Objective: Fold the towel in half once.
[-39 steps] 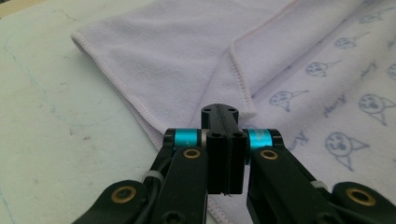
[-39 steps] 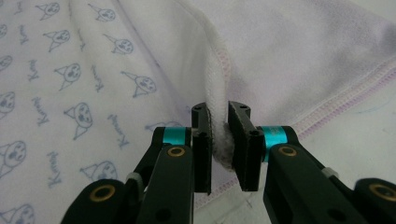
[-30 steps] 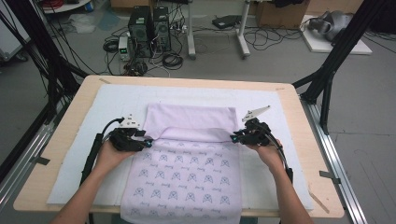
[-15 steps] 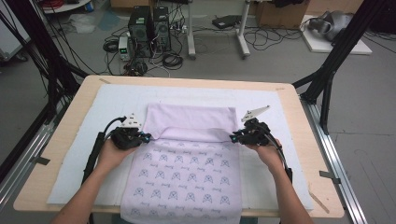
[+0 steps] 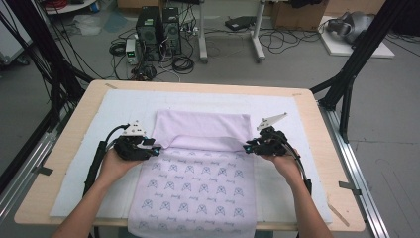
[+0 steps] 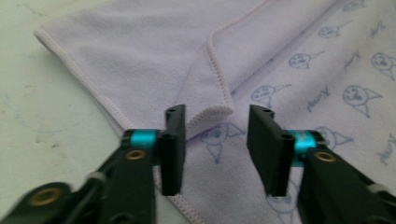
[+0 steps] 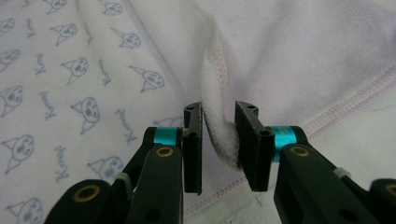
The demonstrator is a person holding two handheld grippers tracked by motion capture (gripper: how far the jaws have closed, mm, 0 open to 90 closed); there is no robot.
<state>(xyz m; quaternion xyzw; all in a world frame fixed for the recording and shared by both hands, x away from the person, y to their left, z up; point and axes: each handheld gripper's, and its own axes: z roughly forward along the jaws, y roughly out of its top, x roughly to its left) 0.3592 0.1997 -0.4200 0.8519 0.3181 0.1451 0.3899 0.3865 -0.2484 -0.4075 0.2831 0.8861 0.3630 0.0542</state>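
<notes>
The left gripper [image 6: 215, 140] stands with its jaws well apart, having just opened, and the folded corner of the pale lilac terry towel printed with small blue cartoon faces [image 6: 140, 51] lies loose between them, brushing only the left jaw. The right gripper [image 7: 218, 142] has its jaws close around a bunched, stitched hem of the same towel, though they have just eased apart a little. The towel [image 5: 198, 183] lies flat on the white mat [image 5: 124, 106] covering the wooden table [image 5: 64, 144], its far end folded back towards the person, a gripper at each end of that fold.
</notes>
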